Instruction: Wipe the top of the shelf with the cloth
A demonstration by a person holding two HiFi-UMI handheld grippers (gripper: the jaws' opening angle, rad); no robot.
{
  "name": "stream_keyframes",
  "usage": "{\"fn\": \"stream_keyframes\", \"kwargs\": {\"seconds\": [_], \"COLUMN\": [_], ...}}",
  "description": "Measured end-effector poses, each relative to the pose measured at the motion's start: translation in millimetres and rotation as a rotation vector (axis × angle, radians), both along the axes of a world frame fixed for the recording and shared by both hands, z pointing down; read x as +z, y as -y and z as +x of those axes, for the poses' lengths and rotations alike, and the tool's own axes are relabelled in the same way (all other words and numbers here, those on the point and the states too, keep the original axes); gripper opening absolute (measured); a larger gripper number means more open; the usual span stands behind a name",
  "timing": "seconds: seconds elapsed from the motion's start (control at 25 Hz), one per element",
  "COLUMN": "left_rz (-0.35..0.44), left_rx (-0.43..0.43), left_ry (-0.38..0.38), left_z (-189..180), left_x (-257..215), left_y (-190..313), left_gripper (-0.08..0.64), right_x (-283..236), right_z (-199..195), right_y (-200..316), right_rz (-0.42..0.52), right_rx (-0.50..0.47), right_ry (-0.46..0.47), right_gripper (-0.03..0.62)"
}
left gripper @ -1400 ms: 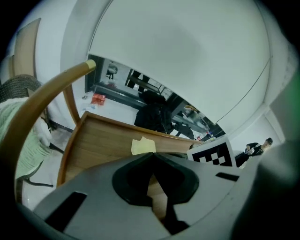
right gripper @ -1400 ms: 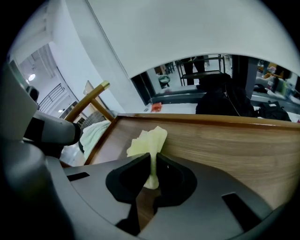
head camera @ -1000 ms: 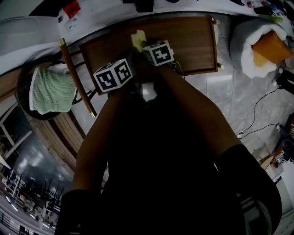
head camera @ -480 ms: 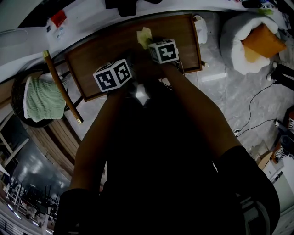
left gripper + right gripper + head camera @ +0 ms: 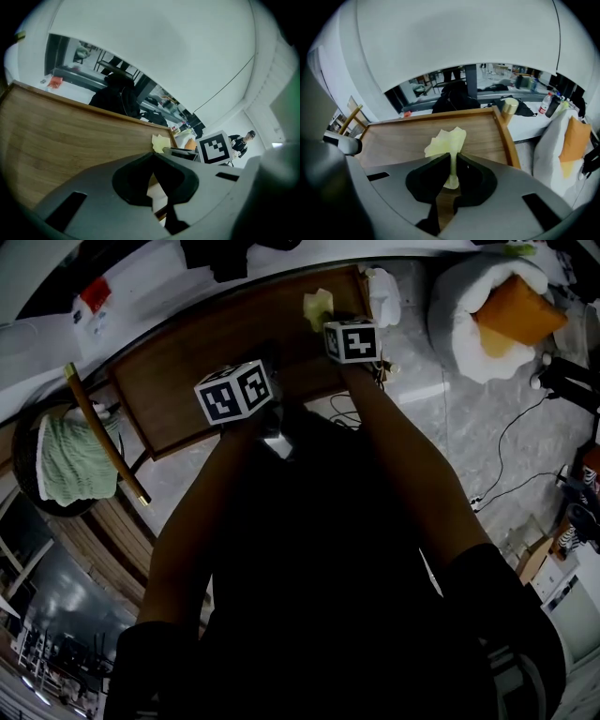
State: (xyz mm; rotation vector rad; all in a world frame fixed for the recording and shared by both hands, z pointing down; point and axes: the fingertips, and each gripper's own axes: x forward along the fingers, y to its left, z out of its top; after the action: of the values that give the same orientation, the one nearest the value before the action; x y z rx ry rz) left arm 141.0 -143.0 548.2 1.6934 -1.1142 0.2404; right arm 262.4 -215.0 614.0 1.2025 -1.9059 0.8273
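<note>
Head view dim, person's body near-black; claw views bright, fisheye-warped, edges vignetted.

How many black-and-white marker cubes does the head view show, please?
2: one cube over the brown wooden shelf top, the other near its right end, beside the yellow cloth. None looks hidden.

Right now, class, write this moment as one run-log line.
right hand-held gripper: shut on cloth | cloth: on shelf top, toward right end | left hand-held gripper: shut, empty
</note>
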Motion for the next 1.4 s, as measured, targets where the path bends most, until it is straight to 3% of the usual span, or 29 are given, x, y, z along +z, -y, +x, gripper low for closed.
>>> {"fn": "stream_keyframes", "kwargs": {"seconds": [0.36,0.64,0.76,0.88,1.0,1.12,1.28,1.4], "left_rz": [0.015,0.025,0.031,0.044,0.055,0.018,-0.010,-0.007], "left_rx": [0.012,-0.036,-0.067,-0.104,-0.144,-0.169,-0.201,-0.219], "left_ry": [-0.027,-0.055,-0.059,-0.070,-0.069,-0.005,0.049,0.069], "left_z": [8.7,-25.2,-48.3,-81.2,-124.5,-171.7,-231.7,-267.6], "left_x": [-6.4,-12.3,-16.0,-26.3,-39.9,-46.7,-61.9,-70.7], "left_y": [-3.6,-17.4,-26.4,-38.7,-52.1,-71.6,-97.5,-111.6], "left_gripper": [0.011,0.011,0.011,0.011,0.011,0.011,0.011,0.011], "right_x": [-4.6,-9.0,-21.3,-44.2,-69.5,-83.9,-75.7,-61.1], "right_z": [51.5,76.8,72.2,19.9,-80.1,-180.2,-296.7,-359.6], "right_y": [7.7,5.1,3.8,-1.4,-19.4,-47.9,-99.7,-133.0], "right_rz": [-0.021,-0.009,0.026,0.071,0.062,0.031,-0.069,-0.147], "right_rx": [0.166,0.264,0.278,0.218,0.095,-0.039,-0.216,-0.307], "right_ry": [-0.078,-0.163,-0.155,-0.019,0.197,0.337,0.446,0.472], "right_gripper": [0.046,0.046,0.046,0.045,0.046,0.046,0.046,0.046]}}
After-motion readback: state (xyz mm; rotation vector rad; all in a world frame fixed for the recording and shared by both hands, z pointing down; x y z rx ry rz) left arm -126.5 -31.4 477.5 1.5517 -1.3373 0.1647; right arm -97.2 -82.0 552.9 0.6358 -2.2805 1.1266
